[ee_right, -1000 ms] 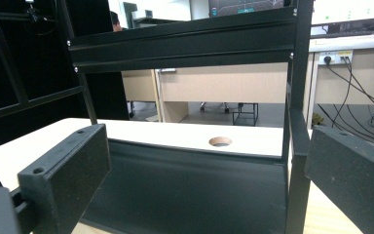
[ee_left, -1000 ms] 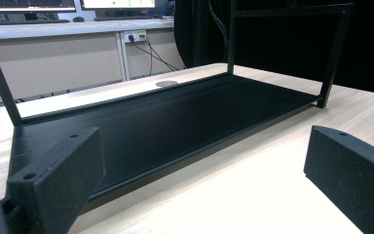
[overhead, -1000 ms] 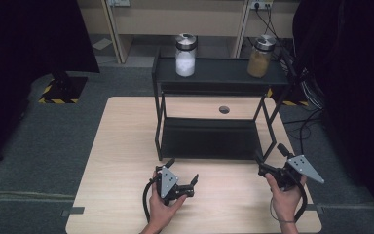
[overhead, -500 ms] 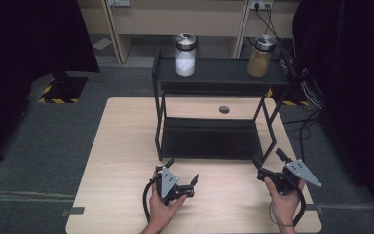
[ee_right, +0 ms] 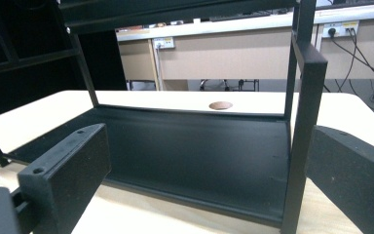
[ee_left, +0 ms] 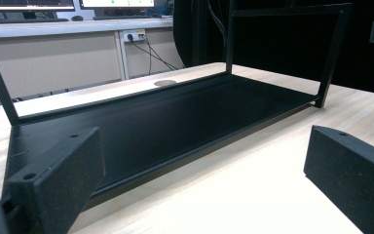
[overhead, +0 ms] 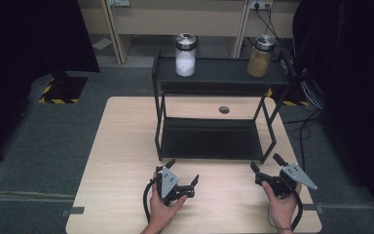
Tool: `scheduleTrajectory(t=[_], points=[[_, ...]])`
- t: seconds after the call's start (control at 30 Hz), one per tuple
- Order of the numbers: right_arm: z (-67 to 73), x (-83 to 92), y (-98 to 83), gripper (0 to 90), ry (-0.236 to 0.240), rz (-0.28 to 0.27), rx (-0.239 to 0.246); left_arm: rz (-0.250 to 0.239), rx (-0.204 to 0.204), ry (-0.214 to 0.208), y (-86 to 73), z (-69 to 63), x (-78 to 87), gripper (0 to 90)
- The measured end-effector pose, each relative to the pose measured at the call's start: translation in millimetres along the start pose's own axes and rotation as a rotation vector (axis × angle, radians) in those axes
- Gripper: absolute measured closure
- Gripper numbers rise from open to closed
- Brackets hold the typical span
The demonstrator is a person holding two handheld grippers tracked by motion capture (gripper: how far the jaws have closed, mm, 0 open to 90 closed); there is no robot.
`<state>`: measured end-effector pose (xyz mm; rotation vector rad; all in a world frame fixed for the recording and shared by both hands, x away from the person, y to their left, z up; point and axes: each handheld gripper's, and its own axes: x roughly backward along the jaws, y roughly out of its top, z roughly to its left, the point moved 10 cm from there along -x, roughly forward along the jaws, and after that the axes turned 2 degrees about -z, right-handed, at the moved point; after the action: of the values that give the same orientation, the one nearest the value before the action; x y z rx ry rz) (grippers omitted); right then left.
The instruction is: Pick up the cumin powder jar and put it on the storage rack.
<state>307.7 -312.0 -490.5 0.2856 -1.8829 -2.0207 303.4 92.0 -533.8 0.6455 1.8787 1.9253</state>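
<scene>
Nothing readable anywhere here: no label shows on the white-filled jar (overhead: pixel 185 56) or the brown-filled jar (overhead: pixel 260 57) on the rack's top shelf (overhead: pixel 219 73), and no print on the worktop.

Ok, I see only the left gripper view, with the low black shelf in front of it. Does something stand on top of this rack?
Observer: Yes, two jars stand on the top shelf: a white-filled jar left of the middle and a brown-filled jar near the right end.
Operator: Are they closed?
Observer: Both have lids on.
Operator: And where is the right gripper?
Observer: The right gripper is low over the table, close to the rack's front right leg, open and empty.
</scene>
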Motion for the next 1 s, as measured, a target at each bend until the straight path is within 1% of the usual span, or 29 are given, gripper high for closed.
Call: scheduleTrajectory(t=[0.37, 0.63, 0.93, 1.0], points=[[-1.3, -1.4, -12.6, 2.9, -0.005, 0.049, 0.001, 0.001, 0.000, -0.001, 0.0, 0.2, 0.0, 0.6], [-1.0, -3.0, -16.4, 2.9, -0.004, 0.067, 0.006, 0.001, 0.001, -0.001, 0.1, 0.3, -0.1, 0.5], [-1.8, -5.5, -22.7, 2.9, 0.000, 0.097, 0.003, 0.002, 0.002, -0.002, 0.1, 0.5, -0.2, 0.5], [-2.9, -6.2, -24.3, 3.0, 0.000, 0.104, -0.004, 0.002, 0.002, -0.002, 0.2, 0.4, -0.2, 0.5]])
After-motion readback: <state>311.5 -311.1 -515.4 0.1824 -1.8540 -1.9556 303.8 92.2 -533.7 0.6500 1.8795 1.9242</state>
